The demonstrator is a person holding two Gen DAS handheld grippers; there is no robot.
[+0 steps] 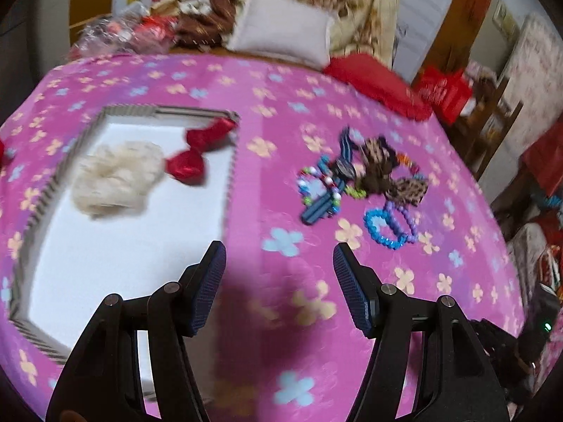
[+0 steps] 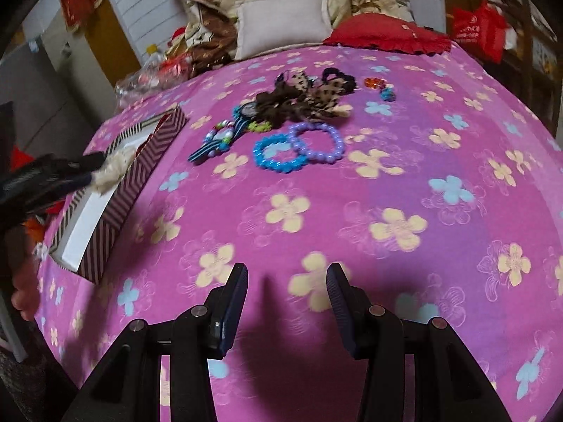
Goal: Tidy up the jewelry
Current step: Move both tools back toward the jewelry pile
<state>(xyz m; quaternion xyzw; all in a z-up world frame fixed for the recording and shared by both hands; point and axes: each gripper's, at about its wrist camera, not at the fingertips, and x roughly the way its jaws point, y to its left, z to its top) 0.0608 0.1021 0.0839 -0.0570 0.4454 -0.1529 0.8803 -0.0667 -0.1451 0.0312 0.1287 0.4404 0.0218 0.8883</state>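
A striped box [image 1: 63, 161] with a white floor lies on the pink flowered bedspread; it holds a cream fluffy scrunchie [image 1: 118, 177] and a red bow [image 1: 197, 151]. My left gripper [image 1: 279, 255] is open and empty above the box's near right edge. A pile of jewelry lies to the right: a blue bead bracelet [image 1: 383, 228], a purple bead bracelet [image 1: 404, 216], leopard-print scrunchies [image 1: 383, 168] and a blue striped clip [image 1: 323, 200]. My right gripper [image 2: 286, 276] is open and empty over bare bedspread, well short of the blue bracelet [image 2: 278, 153], the purple bracelet [image 2: 318, 140] and the box [image 2: 116, 204].
A white pillow [image 2: 281, 23] and a red cushion [image 2: 387, 33] lie at the bed's far end, with folded blankets behind. Clutter and red bags [image 2: 478, 26] stand off the bed's right side. The left gripper's arm [image 2: 42, 179] reaches over the box in the right wrist view.
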